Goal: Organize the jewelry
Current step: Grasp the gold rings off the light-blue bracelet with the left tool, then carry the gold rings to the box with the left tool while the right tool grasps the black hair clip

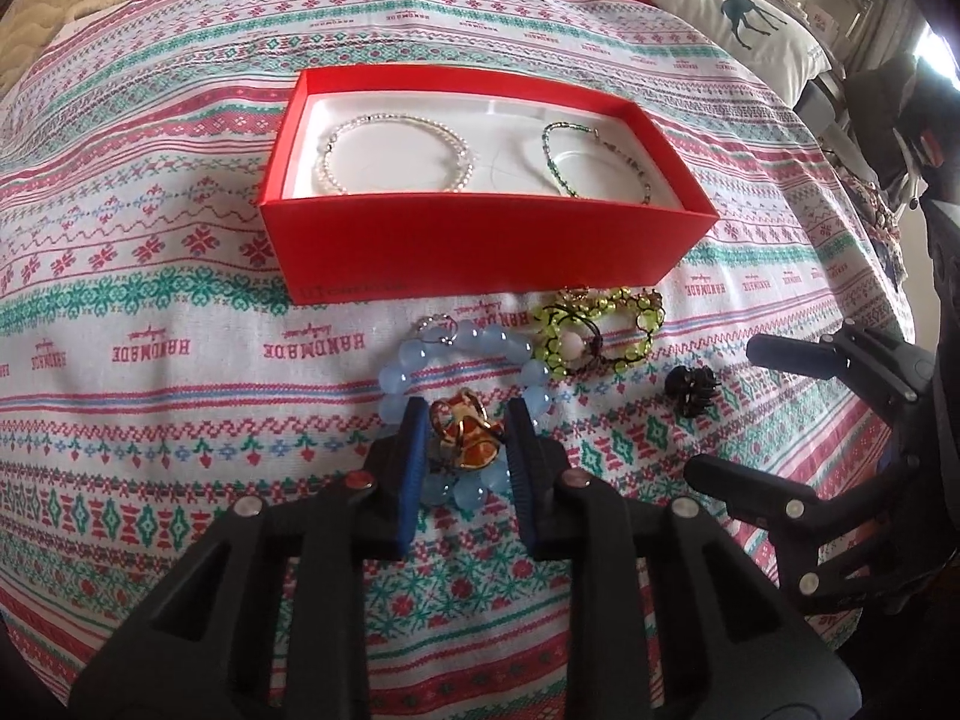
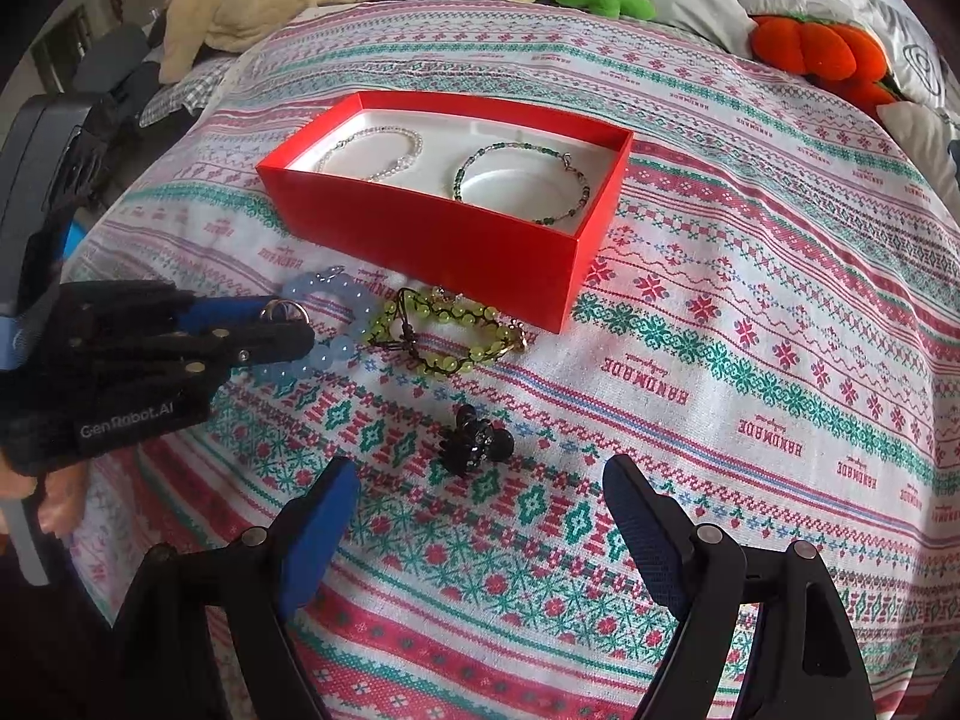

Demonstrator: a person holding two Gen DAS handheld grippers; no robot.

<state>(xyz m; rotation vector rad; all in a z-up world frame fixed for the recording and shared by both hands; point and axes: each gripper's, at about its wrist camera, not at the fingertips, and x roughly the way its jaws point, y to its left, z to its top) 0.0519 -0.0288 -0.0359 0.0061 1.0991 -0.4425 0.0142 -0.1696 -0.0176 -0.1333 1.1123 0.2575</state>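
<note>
Patterned bedspread (image 2: 750,312) carried everything. My left gripper (image 1: 465,438) had its jaws closed around a gold-and-orange ring (image 1: 463,433) lying on the blue bead bracelet (image 1: 420,354), ready for the red box (image 1: 480,240) beyond. My right gripper (image 2: 480,510) hung wide apart near the black clip (image 2: 474,447), open cloth around it.

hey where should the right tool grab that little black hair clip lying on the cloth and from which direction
Probably from straight above, pinching the black hair clip across its narrower middle body. It lies apart from the bracelets on the patterned cloth, just ahead of the open right tool. Its rounded knobs and curled teeth stick out at the ends, so the pads would likely slip there; closing sideways across the centre looks steadier.
</note>
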